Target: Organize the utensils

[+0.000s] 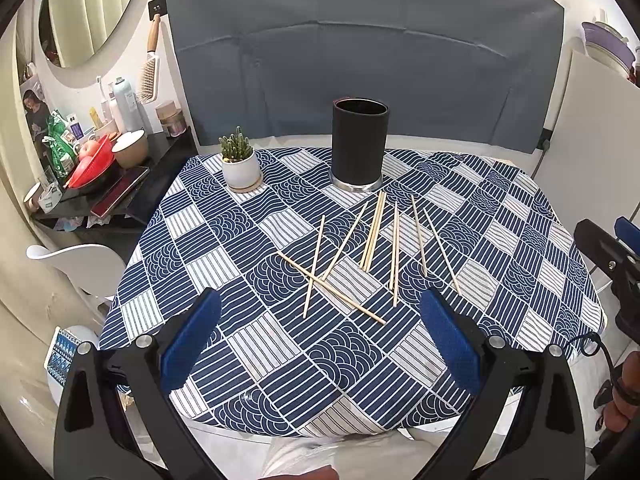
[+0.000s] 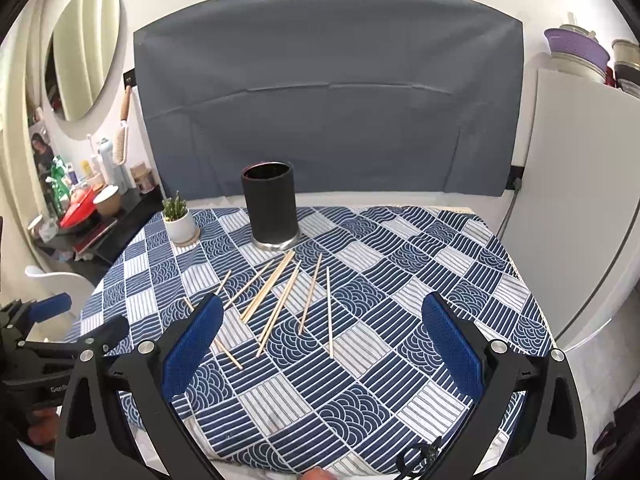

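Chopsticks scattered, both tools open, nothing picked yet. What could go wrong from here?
1. On the left, chopsticks cross each other; lifting one will probably drag or flick its neighbours.
2. They lie flat on the cloth; the left tool may pinch fabric or slip off such thin sticks.
3. The holder is tall and narrow; a tilted stick could miss its mouth or tip it. The cactus stands beside it.
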Demonstrator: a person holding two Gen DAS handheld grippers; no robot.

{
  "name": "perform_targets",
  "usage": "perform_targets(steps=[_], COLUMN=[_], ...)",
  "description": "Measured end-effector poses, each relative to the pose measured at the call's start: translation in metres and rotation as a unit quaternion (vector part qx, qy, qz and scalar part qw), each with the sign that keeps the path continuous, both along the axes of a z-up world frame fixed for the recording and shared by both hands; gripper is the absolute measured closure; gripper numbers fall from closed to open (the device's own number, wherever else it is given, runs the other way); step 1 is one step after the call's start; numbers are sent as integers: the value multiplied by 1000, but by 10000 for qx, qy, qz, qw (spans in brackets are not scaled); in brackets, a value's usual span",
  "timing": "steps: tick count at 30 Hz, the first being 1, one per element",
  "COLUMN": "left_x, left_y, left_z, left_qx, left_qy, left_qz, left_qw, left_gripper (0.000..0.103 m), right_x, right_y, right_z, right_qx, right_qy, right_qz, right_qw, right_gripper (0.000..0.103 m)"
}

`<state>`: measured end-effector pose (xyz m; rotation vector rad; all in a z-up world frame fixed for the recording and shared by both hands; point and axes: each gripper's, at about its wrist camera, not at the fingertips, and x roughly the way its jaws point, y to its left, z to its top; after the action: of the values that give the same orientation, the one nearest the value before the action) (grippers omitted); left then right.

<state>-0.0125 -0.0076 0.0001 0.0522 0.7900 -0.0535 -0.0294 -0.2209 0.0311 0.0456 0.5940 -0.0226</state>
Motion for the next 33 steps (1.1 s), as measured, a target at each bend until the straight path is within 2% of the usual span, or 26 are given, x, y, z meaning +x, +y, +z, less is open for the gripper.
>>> perform_targets(steps=[20,33], left_x=[-11,0], left_y=[-1,12], left_z=[-3,-19], left_qx=[14,-114], left_qy=[93,497], left_qz=[180,446], left_qw=[9998,9977], left_gripper=[6,6], right_x=[-8,7], right_y=[0,4], right_z=[1,-11], right_qx=[8,59], right_qy=[-35,280], right_qz=[148,303], right_qw=[9999,9991], right_gripper=[8,8])
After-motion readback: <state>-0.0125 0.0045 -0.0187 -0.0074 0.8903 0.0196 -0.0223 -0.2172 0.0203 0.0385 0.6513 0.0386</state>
